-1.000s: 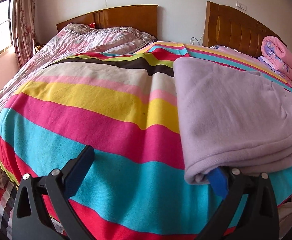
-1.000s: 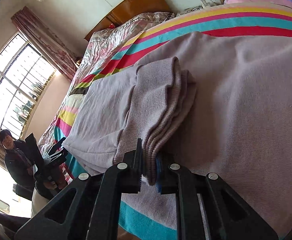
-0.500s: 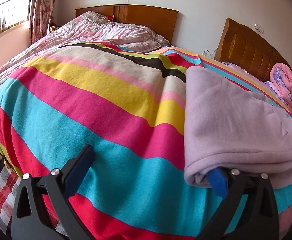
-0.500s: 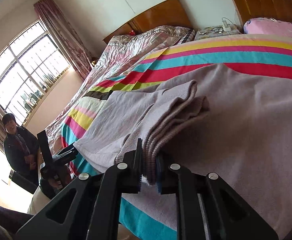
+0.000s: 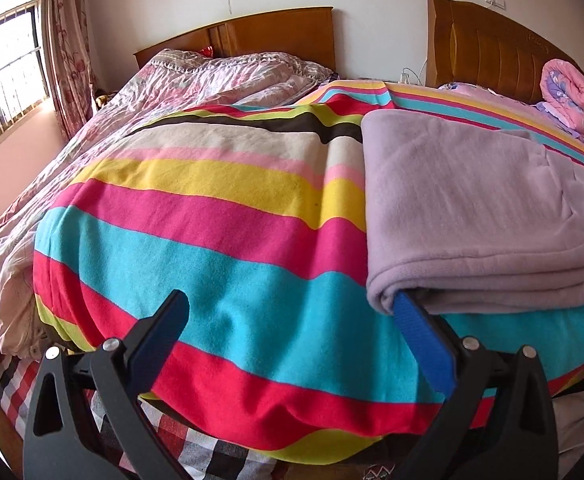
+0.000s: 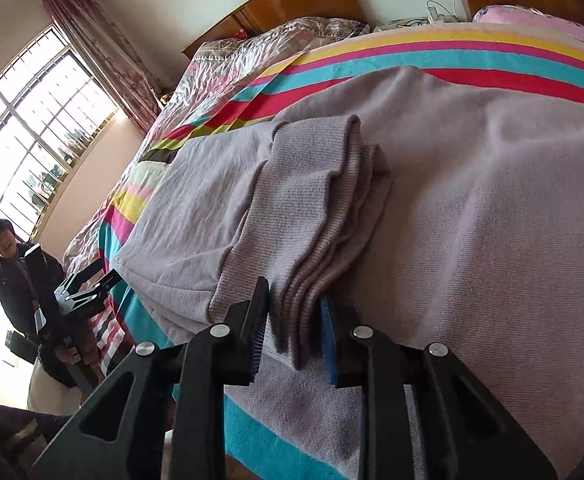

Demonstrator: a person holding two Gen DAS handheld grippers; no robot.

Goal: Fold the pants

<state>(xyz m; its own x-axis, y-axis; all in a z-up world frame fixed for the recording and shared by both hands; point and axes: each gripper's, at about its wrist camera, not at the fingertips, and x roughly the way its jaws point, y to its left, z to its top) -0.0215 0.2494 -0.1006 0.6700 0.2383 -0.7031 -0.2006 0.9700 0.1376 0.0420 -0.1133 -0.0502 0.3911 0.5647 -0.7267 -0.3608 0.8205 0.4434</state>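
Note:
Lilac fleece pants (image 5: pixel 471 208) lie folded on the right part of a striped blanket (image 5: pixel 212 216). My left gripper (image 5: pixel 292 304) is open wide at the foot of the bed. Its blue right pad (image 5: pixel 419 332) is tucked under the near fold of the pants, and its left finger hangs over bare blanket. In the right wrist view the pants (image 6: pixel 491 200) fill the frame. Their stacked ribbed cuffs (image 6: pixel 323 208) hang between the fingers of my right gripper (image 6: pixel 293 300). Its jaws are opening, and a gap shows beside the cuffs.
A crumpled pink quilt (image 5: pixel 196 88) covers the bed's left side below two wooden headboards (image 5: pixel 276 32). A rolled pink quilt (image 5: pixel 571 96) lies at the back right. A checked sheet (image 5: pixel 212 448) shows under the blanket's edge. A person (image 6: pixel 16 280) stands by the window (image 6: pixel 40 132).
The right gripper's jaws, shut on the cuffs in both earlier frames, have parted. The left gripper has drawn back and up a little, still open, its blue pad still at the fold.

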